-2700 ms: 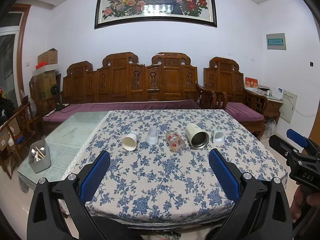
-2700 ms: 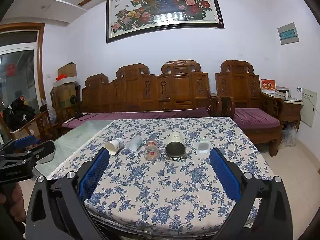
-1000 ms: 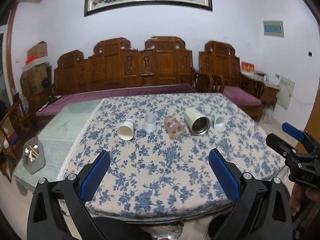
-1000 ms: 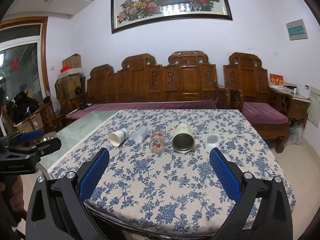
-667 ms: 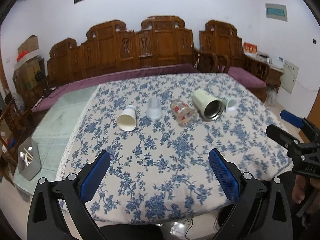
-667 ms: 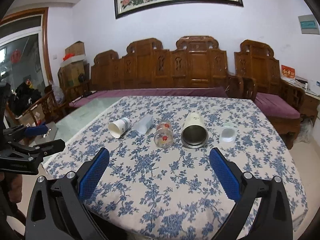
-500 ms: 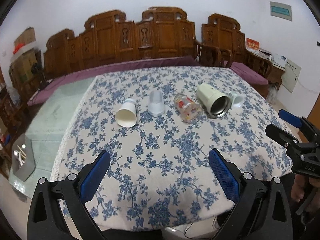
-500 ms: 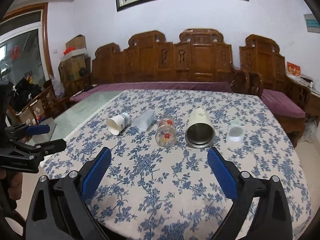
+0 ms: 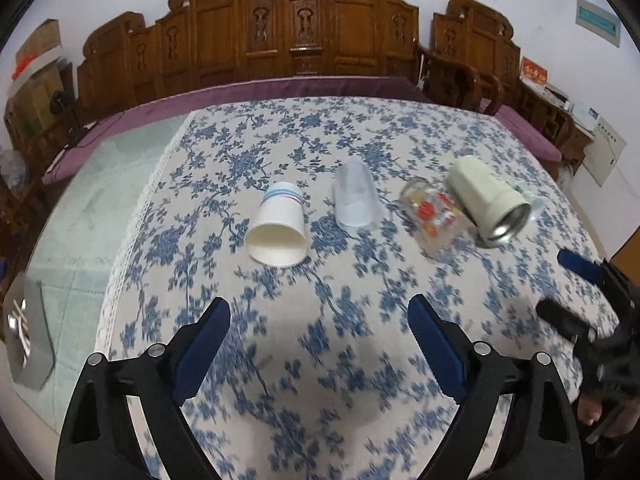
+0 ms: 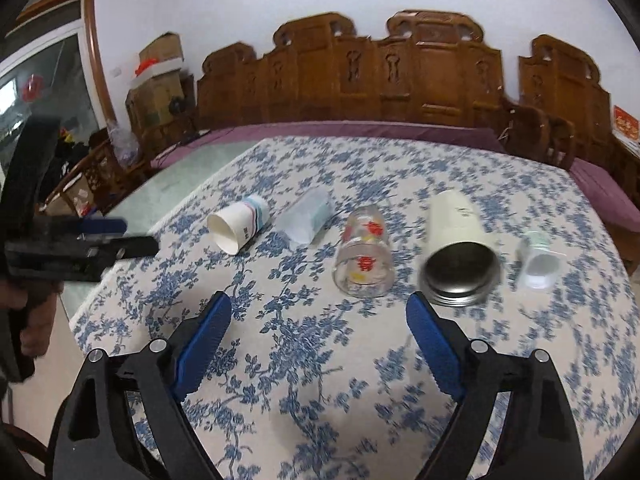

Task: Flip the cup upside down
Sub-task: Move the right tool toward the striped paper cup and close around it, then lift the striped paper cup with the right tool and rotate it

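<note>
Five cups lie on their sides in a row across the bench (image 9: 280, 360), none yet turned over. The paper cup (image 9: 278, 226) lies just ahead of the left tongs (image 9: 318, 332) and a little to their left, its long axis running away from them, its open mouth facing them. Which cup the task means cannot be told; this one is my guess, as the left tongs are nearest to it.

To its right come one frosted plastic cup (image 9: 355, 200), one printed glass (image 9: 434, 216), one cream steel-lined tumbler (image 9: 486, 200) and one small clear cup (image 10: 538, 260). The glass and tumbler lie just ahead of the right tongs (image 10: 318, 330), mouths toward them.

Both tongs are spread wide, holding nothing, hovering above the cloth short of the row. The right tongs also show at the right edge of the left view.
</note>
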Action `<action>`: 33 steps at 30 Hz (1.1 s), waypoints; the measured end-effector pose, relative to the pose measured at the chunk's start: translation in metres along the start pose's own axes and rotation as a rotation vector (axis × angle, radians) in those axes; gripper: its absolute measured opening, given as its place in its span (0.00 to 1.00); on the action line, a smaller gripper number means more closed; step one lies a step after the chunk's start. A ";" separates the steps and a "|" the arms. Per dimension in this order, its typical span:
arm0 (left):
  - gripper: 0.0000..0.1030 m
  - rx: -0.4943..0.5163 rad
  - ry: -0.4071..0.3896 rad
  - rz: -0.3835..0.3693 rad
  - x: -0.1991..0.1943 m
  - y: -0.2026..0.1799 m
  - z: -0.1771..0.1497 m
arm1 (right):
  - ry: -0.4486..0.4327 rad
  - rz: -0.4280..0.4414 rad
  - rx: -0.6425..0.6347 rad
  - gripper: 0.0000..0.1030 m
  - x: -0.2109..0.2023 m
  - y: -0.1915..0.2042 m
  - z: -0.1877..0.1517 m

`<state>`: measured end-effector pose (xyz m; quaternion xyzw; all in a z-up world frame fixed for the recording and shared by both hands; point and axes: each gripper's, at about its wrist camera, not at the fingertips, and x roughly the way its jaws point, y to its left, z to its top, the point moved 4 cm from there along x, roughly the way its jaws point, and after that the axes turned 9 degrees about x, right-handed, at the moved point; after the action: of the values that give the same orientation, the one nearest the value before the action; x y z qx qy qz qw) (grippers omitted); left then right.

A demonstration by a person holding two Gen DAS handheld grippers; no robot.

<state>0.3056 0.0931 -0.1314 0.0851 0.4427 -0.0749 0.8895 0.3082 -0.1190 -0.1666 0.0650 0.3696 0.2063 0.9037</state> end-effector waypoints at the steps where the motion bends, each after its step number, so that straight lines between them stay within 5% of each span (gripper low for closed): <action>1: 0.82 0.006 0.005 0.003 0.006 0.003 0.005 | 0.013 0.010 -0.004 0.87 0.008 0.002 0.000; 13: 0.77 -0.005 0.187 -0.047 0.113 0.041 0.061 | 0.093 0.053 0.005 0.87 0.045 0.005 -0.013; 22: 0.64 -0.072 0.331 -0.066 0.173 0.056 0.072 | 0.118 0.049 0.034 0.87 0.041 -0.018 -0.029; 25: 0.52 -0.080 0.364 -0.053 0.182 0.056 0.069 | 0.117 0.034 0.039 0.87 0.038 -0.025 -0.032; 33: 0.51 -0.044 0.293 -0.064 0.142 0.032 0.063 | 0.090 -0.011 0.046 0.87 0.019 -0.042 -0.038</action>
<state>0.4459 0.1026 -0.2048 0.0614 0.5717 -0.0802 0.8142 0.3079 -0.1503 -0.2179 0.0745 0.4149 0.1952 0.8856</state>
